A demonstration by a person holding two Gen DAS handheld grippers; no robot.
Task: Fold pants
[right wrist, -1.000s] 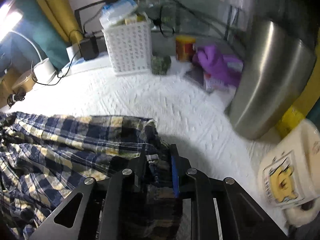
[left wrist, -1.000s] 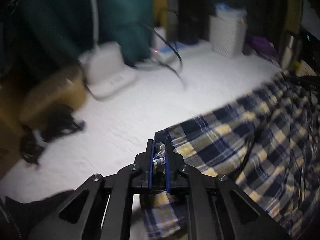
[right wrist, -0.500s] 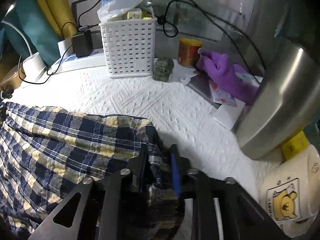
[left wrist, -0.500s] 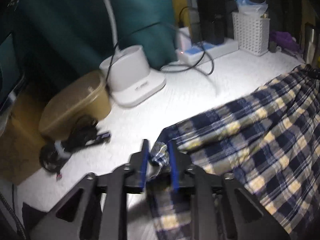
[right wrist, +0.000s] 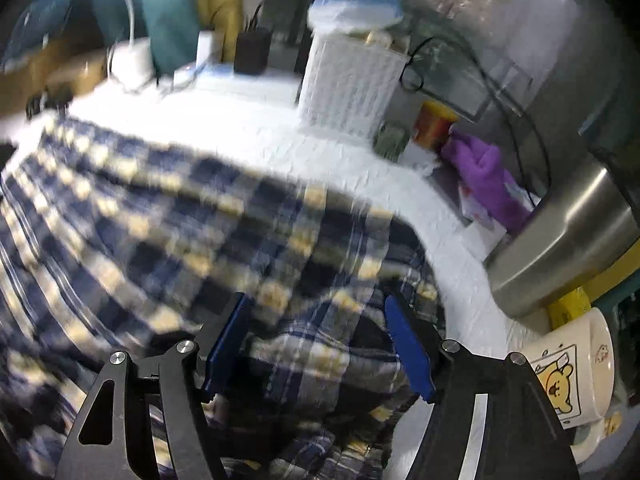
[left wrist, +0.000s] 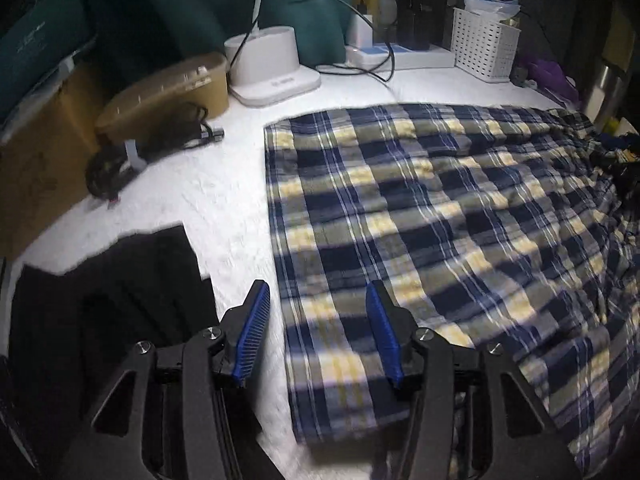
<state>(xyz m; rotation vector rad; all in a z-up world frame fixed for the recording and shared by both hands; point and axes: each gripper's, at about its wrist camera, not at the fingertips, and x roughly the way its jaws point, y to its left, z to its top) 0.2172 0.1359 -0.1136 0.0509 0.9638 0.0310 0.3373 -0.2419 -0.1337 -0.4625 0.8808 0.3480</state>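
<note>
Now both tools have let go: a second ago each was pinched on a bunched edge of the navy, yellow and white plaid cotton pants (left wrist: 440, 216), and that cloth lies released on the surface.

The left gripper (left wrist: 316, 330), black with blue ribbed pads, has its jaws opening, roughly half apart; the left edge of the pants lies below the gap, and neither pad presses on it. The right gripper (right wrist: 316, 344) is opening wider, with a rumpled, darker fold of the same pants under and between its pads, apparently untouched, though blur hides the detail.

The pants are spread across a white textured table cover (left wrist: 224, 184). Just left of the left gripper lies a folded black garment (left wrist: 120, 280). Farther back stand a brown oval lidded container (left wrist: 168, 92), a white lamp base (left wrist: 268, 64) and a white perforated plastic basket (left wrist: 484, 46). Beside the right gripper are a brushed steel tumbler (right wrist: 568, 240), a cream mug with a bear print (right wrist: 568, 368) and a purple cloth (right wrist: 488, 176).
</note>
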